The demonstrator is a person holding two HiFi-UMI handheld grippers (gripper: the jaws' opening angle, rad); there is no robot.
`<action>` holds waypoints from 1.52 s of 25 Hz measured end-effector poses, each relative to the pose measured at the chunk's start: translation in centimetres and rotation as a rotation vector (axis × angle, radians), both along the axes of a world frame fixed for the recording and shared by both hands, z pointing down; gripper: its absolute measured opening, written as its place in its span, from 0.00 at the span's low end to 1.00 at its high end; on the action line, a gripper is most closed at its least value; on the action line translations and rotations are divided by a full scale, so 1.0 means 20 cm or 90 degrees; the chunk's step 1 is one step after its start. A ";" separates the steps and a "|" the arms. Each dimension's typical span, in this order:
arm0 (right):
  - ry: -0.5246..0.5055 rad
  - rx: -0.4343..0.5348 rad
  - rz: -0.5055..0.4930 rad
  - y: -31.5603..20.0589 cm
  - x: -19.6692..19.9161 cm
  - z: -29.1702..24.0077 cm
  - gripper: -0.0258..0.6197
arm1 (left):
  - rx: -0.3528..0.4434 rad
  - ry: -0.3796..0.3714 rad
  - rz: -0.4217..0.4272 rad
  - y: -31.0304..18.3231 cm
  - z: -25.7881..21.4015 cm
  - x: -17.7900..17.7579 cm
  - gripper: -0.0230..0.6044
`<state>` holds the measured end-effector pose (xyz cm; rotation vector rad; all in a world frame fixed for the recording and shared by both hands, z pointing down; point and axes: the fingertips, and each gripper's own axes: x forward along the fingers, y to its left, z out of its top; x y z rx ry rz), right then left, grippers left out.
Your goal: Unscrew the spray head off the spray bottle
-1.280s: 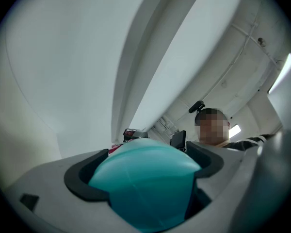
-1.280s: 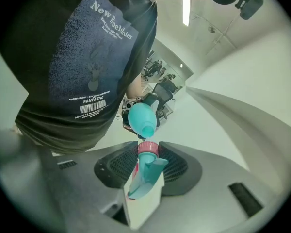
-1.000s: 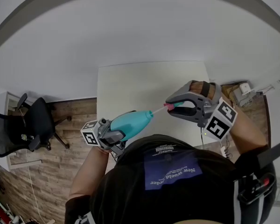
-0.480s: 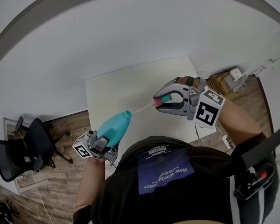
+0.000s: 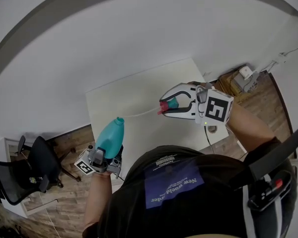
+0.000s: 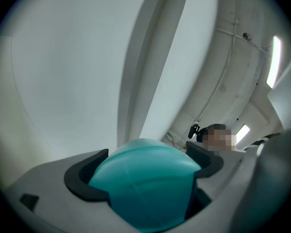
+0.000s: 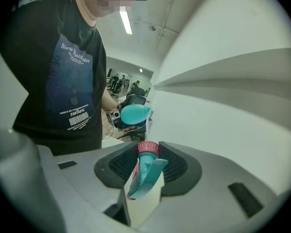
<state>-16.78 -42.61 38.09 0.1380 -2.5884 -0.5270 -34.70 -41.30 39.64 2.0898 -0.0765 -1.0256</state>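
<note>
A black T-shirt (image 5: 139, 207) printed in blue is worn. The left gripper (image 5: 108, 150) and right gripper (image 5: 165, 106) are cased in grey.

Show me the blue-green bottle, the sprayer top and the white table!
bottle (image 5: 109, 137): head view, middle of its teal body.
spray head (image 7: 145, 176): right gripper view, on its teal trigger.
table (image 5: 129, 98): head view, bare part of its white top.

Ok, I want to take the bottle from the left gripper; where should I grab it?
Probably the bottle by its narrow neck, coming from the open top end. The left gripper clamps the wide lower body, leaving only the tapered upper part free.
</note>
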 end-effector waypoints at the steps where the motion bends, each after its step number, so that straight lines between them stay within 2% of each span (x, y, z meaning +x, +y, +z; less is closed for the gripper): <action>1: -0.011 -0.010 0.006 -0.01 0.00 0.00 0.24 | -0.001 0.002 -0.004 -0.01 0.01 -0.02 0.86; 7: -0.094 -0.075 0.035 -0.03 0.01 -0.03 0.24 | 0.005 0.012 -0.033 -0.04 -0.04 -0.04 0.86; 15: -0.262 -0.206 0.110 -0.12 0.06 -0.10 0.24 | 0.015 -0.006 -0.090 -0.06 -0.04 -0.08 0.86; 19: -0.354 -0.291 0.150 -0.18 0.11 -0.12 0.24 | 0.021 -0.035 -0.133 -0.09 -0.04 -0.10 0.86; 24: -0.500 -0.398 0.189 -0.27 0.18 -0.12 0.24 | 0.039 -0.088 -0.191 -0.11 -0.05 -0.08 0.86; 28: -0.587 -0.450 0.214 -0.31 0.26 -0.10 0.24 | 0.057 -0.127 -0.227 -0.12 -0.06 -0.06 0.86; 33: -0.680 -0.503 0.241 -0.36 0.36 -0.07 0.24 | 0.051 -0.108 -0.271 -0.13 -0.06 -0.09 0.86; 38: -0.761 -0.572 0.230 -0.36 0.38 -0.04 0.24 | 0.045 -0.102 -0.266 -0.12 -0.05 -0.06 0.86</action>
